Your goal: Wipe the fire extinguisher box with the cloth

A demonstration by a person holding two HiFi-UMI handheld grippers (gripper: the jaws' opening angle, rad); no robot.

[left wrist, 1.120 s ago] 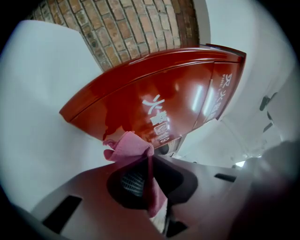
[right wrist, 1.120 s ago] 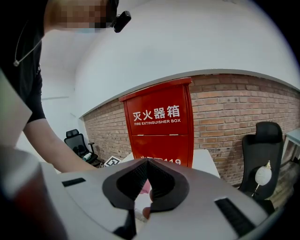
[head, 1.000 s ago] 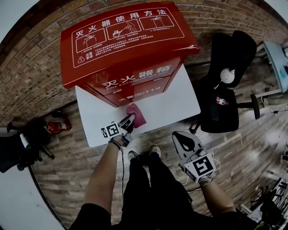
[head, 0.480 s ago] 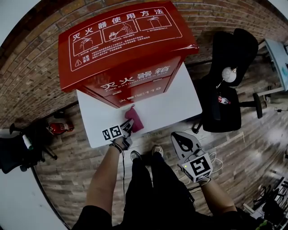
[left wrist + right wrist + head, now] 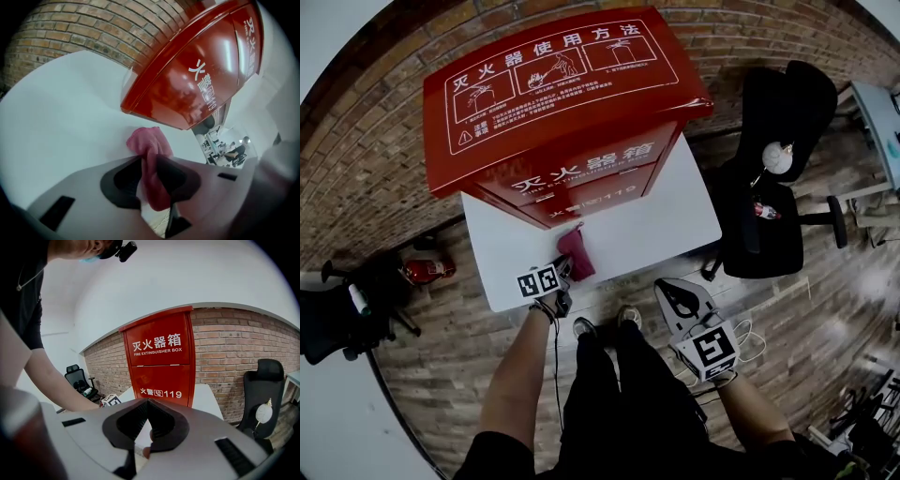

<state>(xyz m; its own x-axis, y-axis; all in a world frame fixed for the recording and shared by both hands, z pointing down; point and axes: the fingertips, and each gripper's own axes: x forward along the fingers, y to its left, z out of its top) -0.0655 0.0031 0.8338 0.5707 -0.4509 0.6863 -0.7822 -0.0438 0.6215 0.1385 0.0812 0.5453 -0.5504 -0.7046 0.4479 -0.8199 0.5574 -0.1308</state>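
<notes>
Nearest to us, in the head view, are our own dark trouser legs and two bare forearms reaching out over a wood floor (image 5: 441,375). Our right gripper (image 5: 667,289) hangs apart at the right, short of the table edge. In its own view its jaws meet at the tips with nothing between them (image 5: 147,401).

Our left gripper (image 5: 565,267) points down at the near part of the white table (image 5: 661,220). Its jaws have just been opening and now stand wide, with the pink cloth (image 5: 147,143) lying loose between them (image 5: 149,157). The cloth (image 5: 576,251) rests crumpled on the tabletop, just in front of the foot of the fire extinguisher box (image 5: 562,84). We cannot tell whether it touches the box.

The red box stands upright on the table with its sloped lid towards us, white instructions printed on it. The right gripper view shows its front (image 5: 159,362).

Beyond it runs a brick wall (image 5: 384,131), and a black office chair (image 5: 778,169) stands to the right of the table.
</notes>
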